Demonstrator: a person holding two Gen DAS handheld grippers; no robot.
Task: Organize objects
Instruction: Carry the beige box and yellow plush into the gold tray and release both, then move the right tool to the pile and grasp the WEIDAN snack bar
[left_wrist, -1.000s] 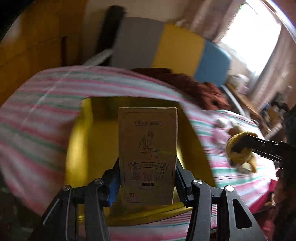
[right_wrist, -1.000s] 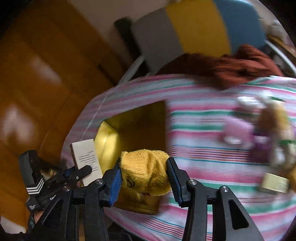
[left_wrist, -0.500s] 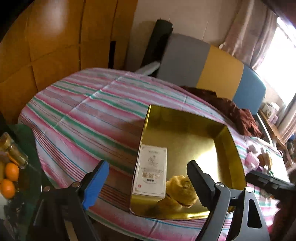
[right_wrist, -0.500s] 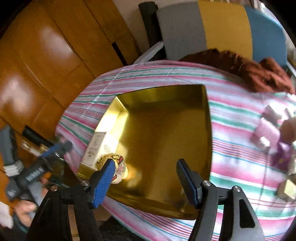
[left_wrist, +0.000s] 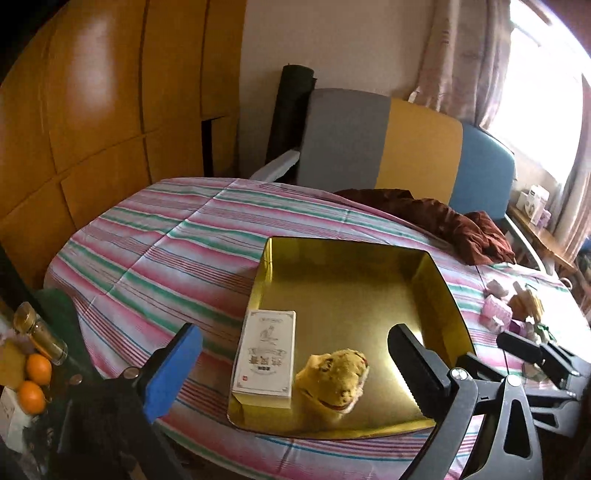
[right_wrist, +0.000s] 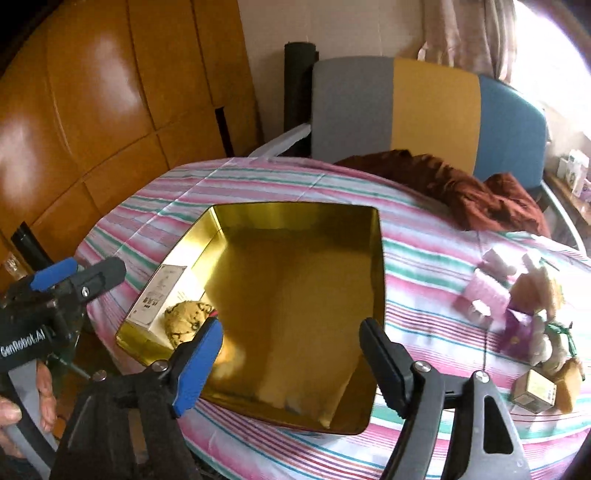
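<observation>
A gold tin tray (left_wrist: 354, 243) (right_wrist: 376, 258) lies on the striped tablecloth. Inside it, at its near left corner, a white box (left_wrist: 265, 353) (right_wrist: 157, 295) lies flat with a yellow plush toy (left_wrist: 334, 378) (right_wrist: 184, 319) beside it. My left gripper (left_wrist: 295, 363) is open and empty, held above the tray's near edge. My right gripper (right_wrist: 291, 358) is open and empty over the tray's near part. Several small items, a pink thing (right_wrist: 484, 295), a plush toy (right_wrist: 539, 288) and a small box (right_wrist: 533, 391), lie on the cloth right of the tray.
A dark red cloth (left_wrist: 443, 221) (right_wrist: 461, 188) lies at the table's far edge before a grey, yellow and blue chair (left_wrist: 388, 147). Oranges (left_wrist: 35, 380) and a jar (left_wrist: 38, 332) sit low at the left. A wooden wall stands at left.
Both grippers opened and let go: the white box and the yellow plush toy now lie in the tray. Both grippers have pulled back and up from the tray.
</observation>
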